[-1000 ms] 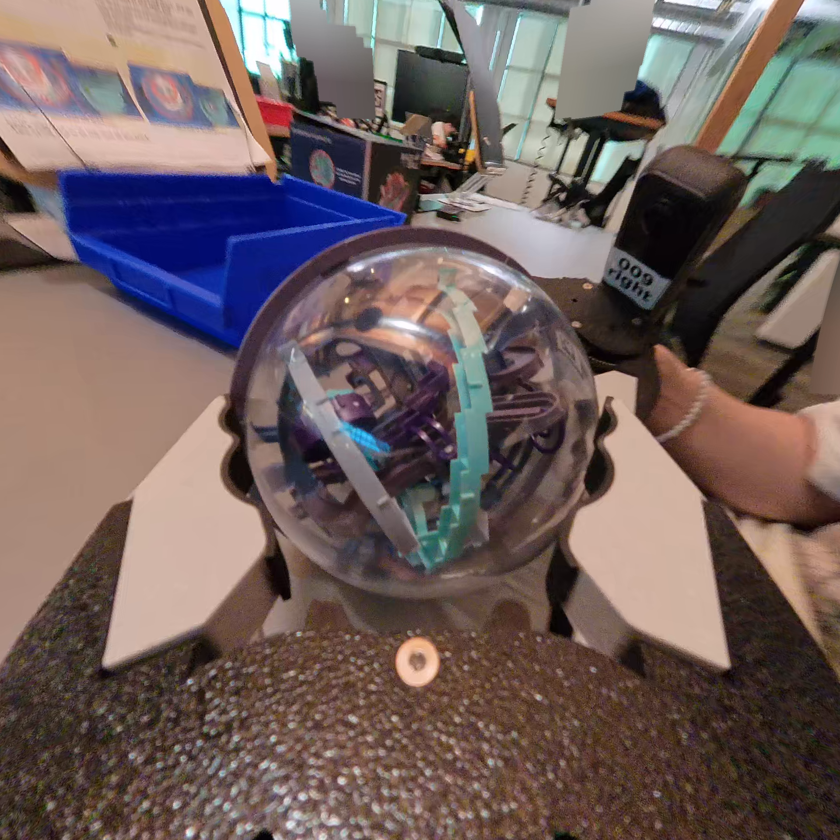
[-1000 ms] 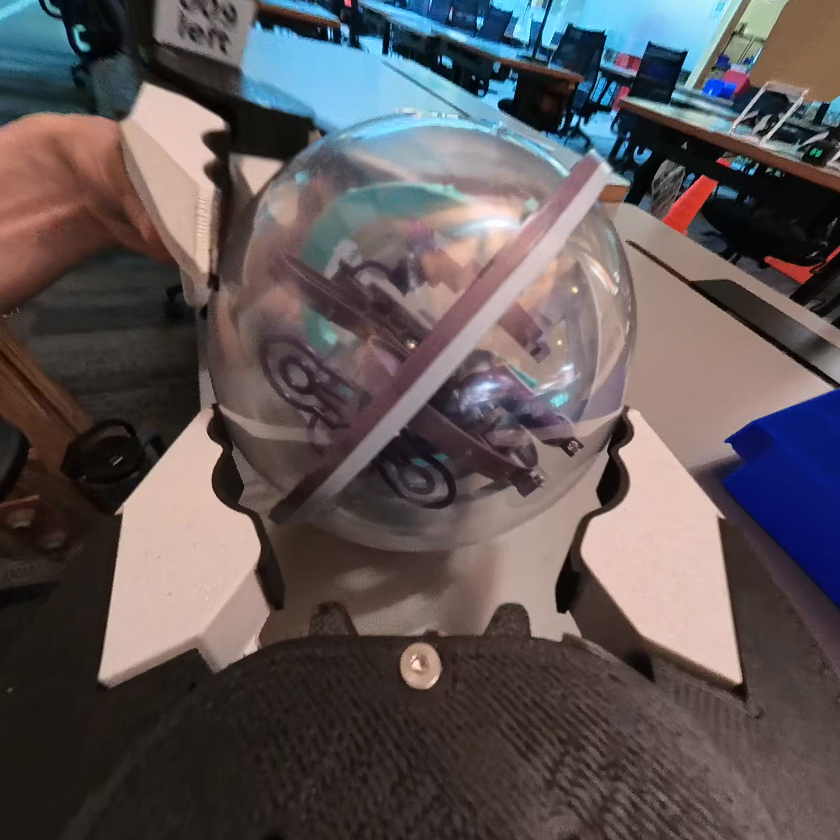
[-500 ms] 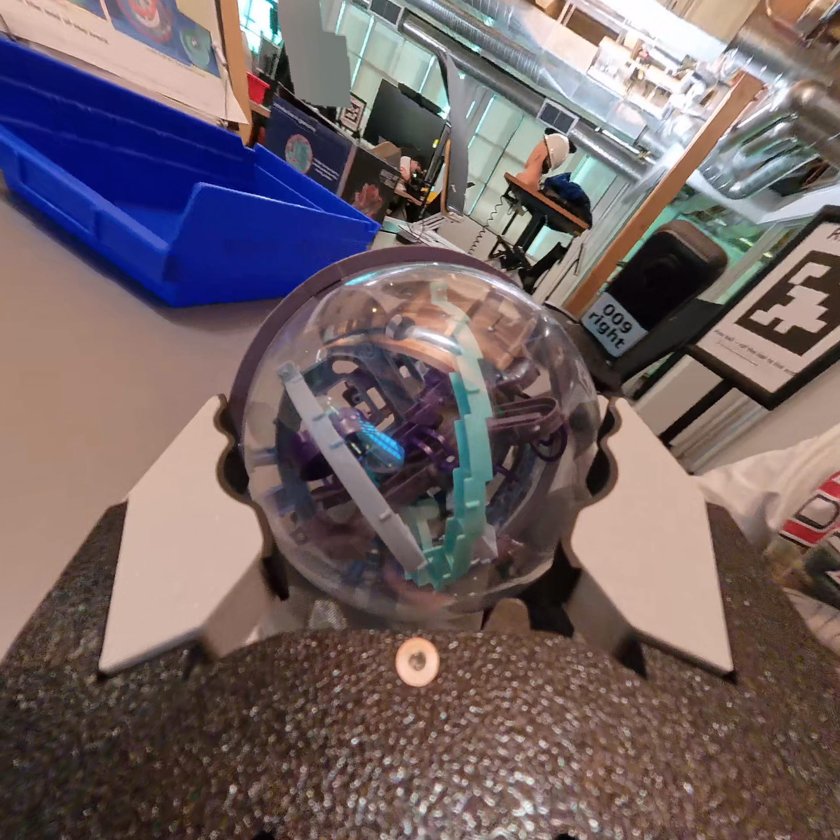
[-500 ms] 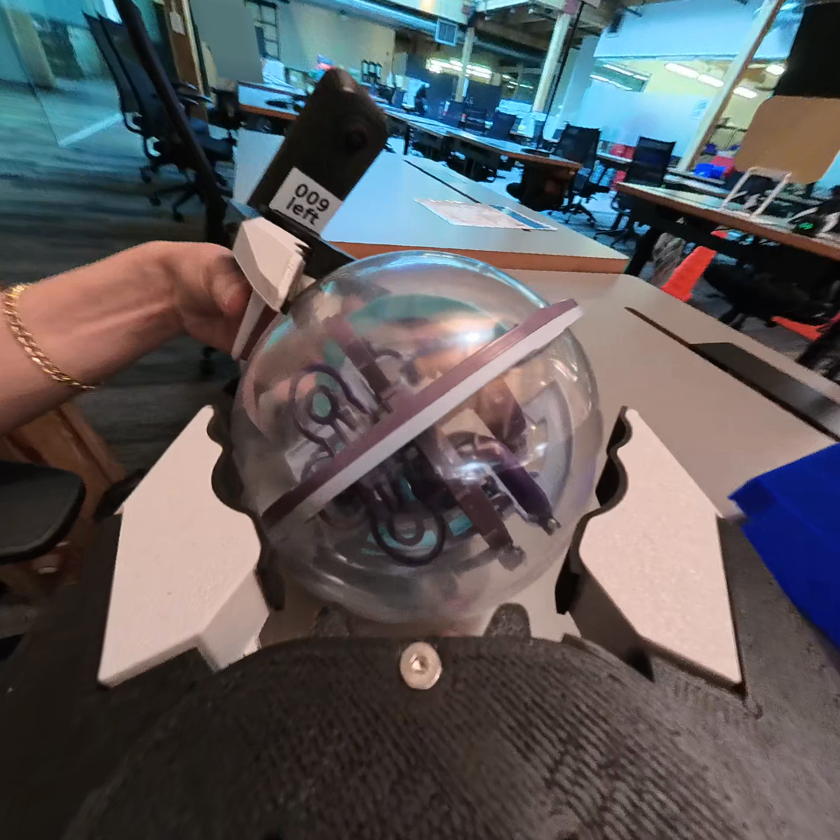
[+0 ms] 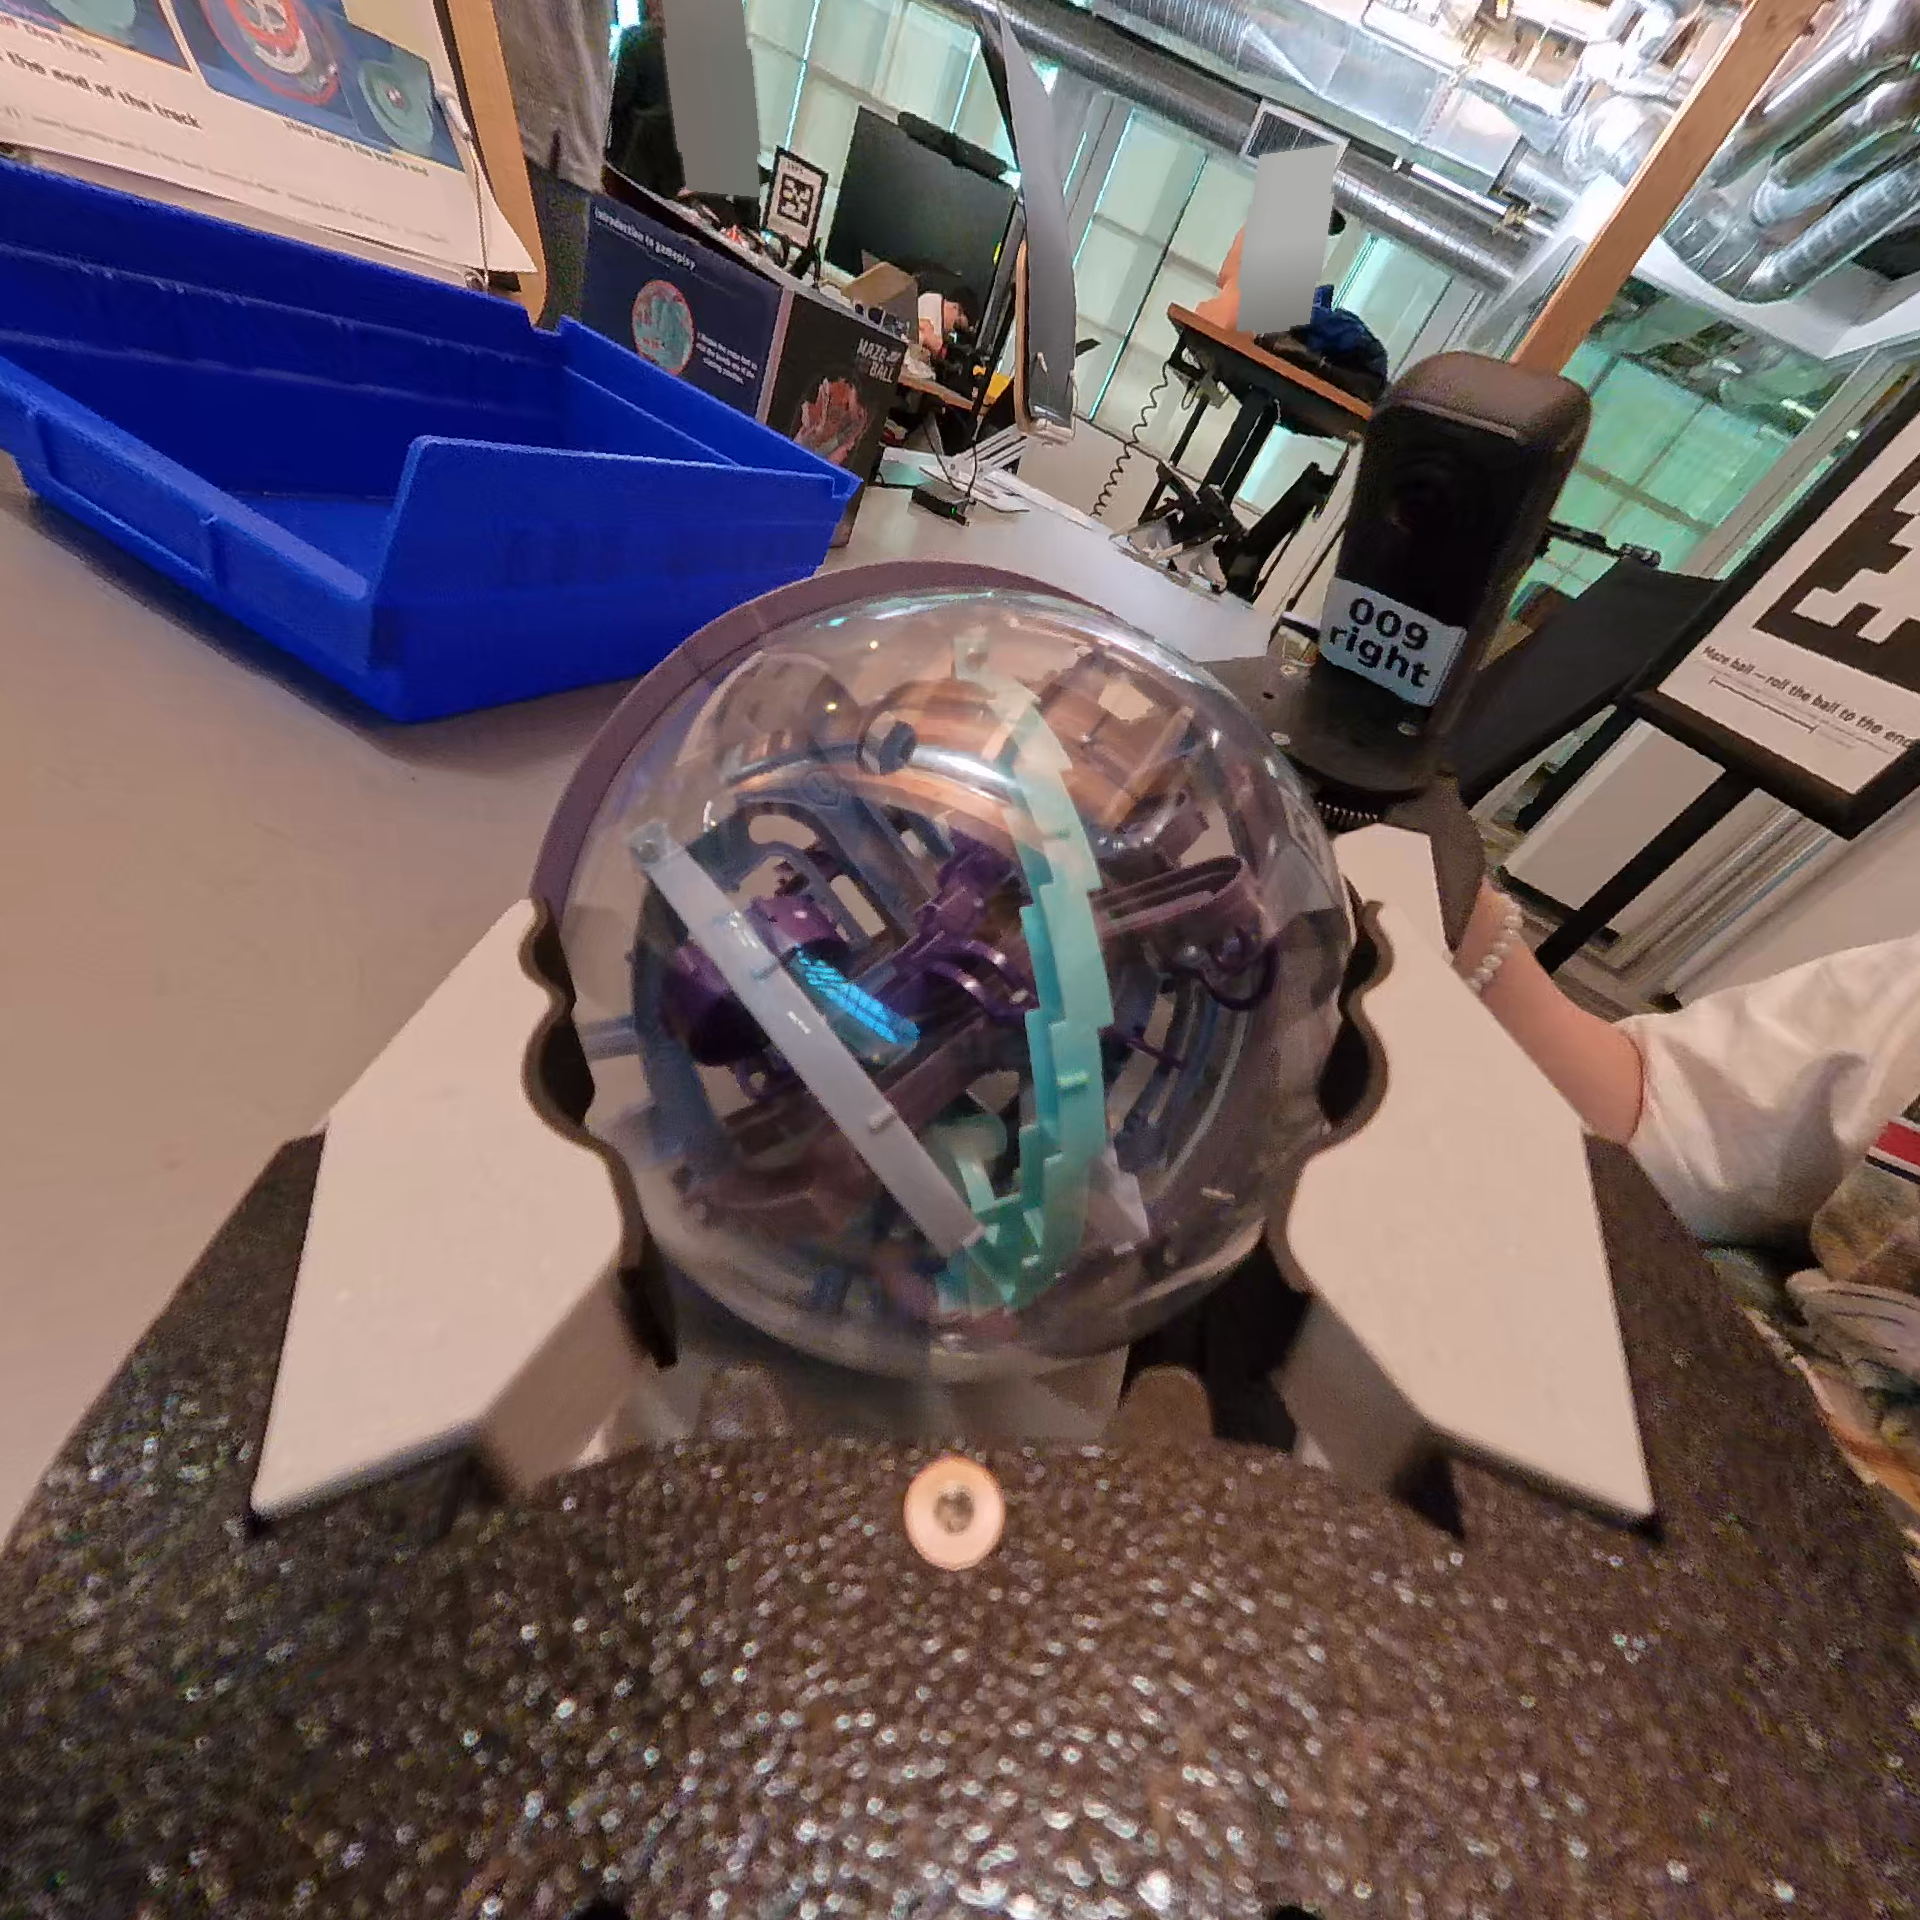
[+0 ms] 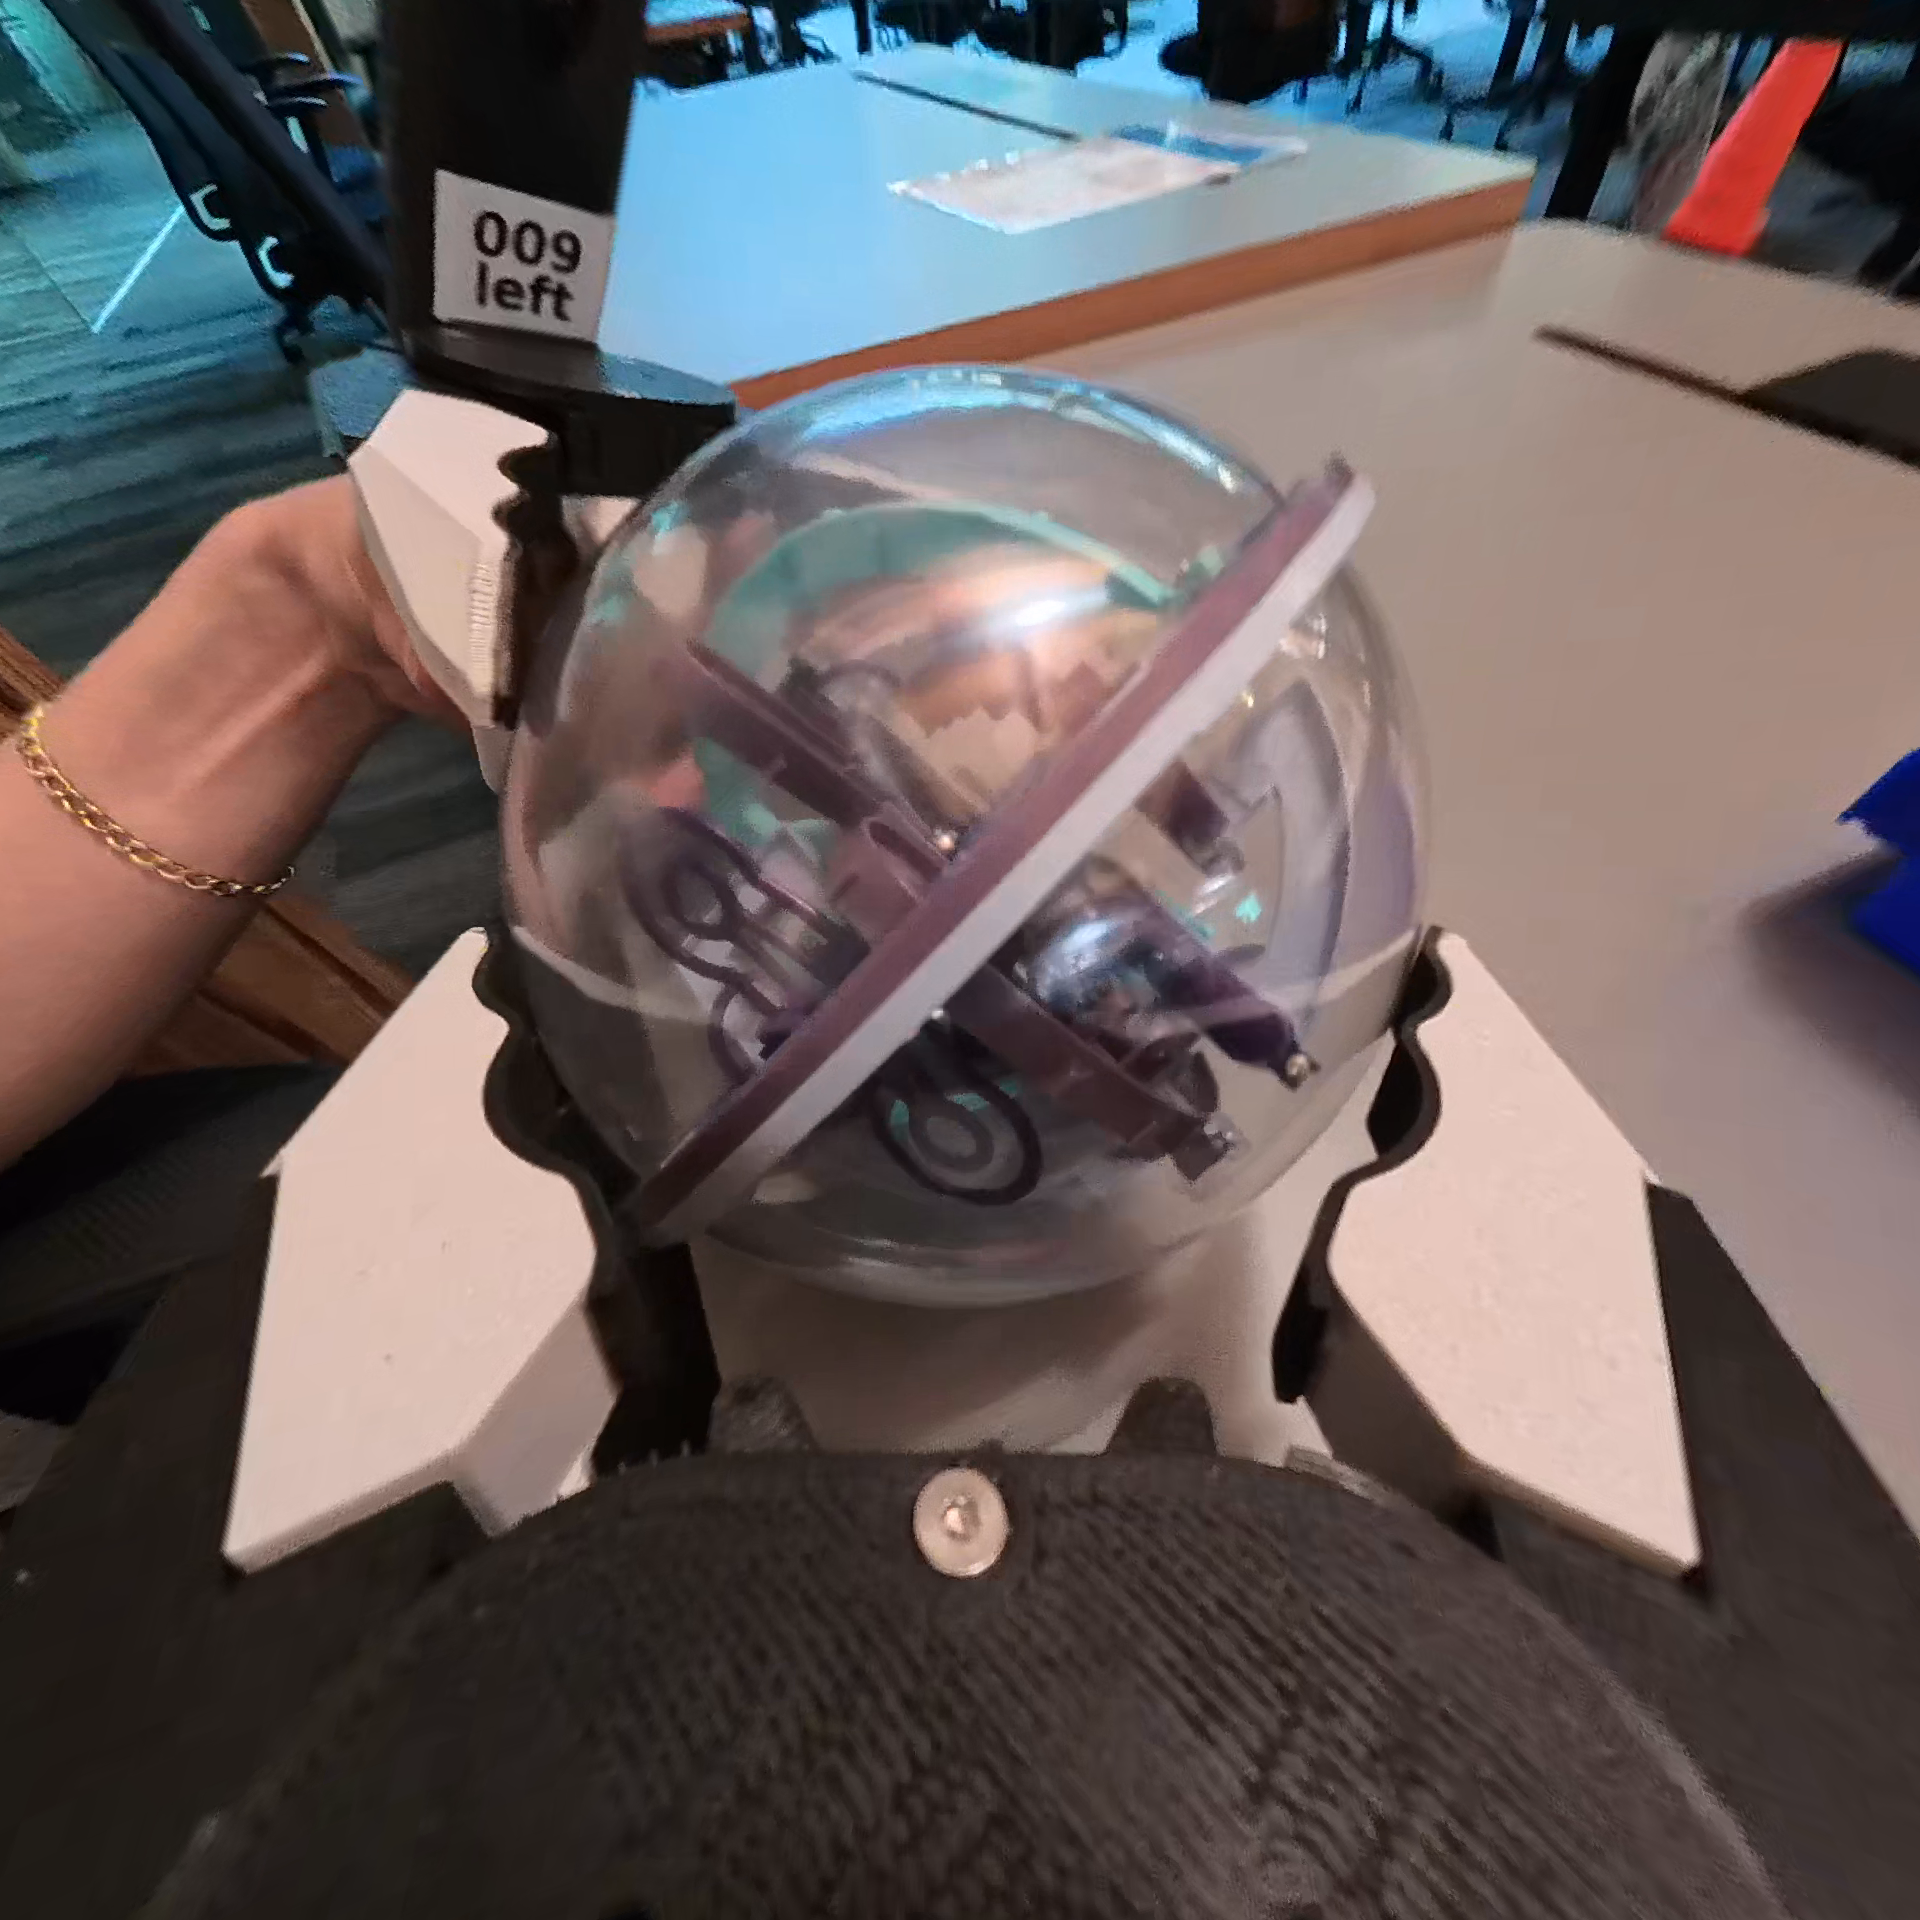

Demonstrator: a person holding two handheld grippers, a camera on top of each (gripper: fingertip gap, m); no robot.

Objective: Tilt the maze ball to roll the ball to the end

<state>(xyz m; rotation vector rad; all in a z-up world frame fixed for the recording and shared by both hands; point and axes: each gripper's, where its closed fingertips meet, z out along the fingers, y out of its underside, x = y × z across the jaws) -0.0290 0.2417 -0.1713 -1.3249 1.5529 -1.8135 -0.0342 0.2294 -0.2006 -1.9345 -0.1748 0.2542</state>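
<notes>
- A blue bin (image 5: pixel 436 540) stood far left on the grey table (image 5: pixel 208 883).
- The maze ball (image 5: pixel 935 997), clear with purple and teal tracks, was off the table, clamped in the middle between both grippers.
- The left gripper (image 5: pixel 940 1029) pressed its pads on it.
- The right gripper (image 6: pixel 961 1029) gripped it from the opposite side.

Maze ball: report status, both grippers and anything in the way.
Left gripper and right gripper both clamped on the maze ball, held above the table. Purple seam ring tilted. Blue bin clear.
</notes>
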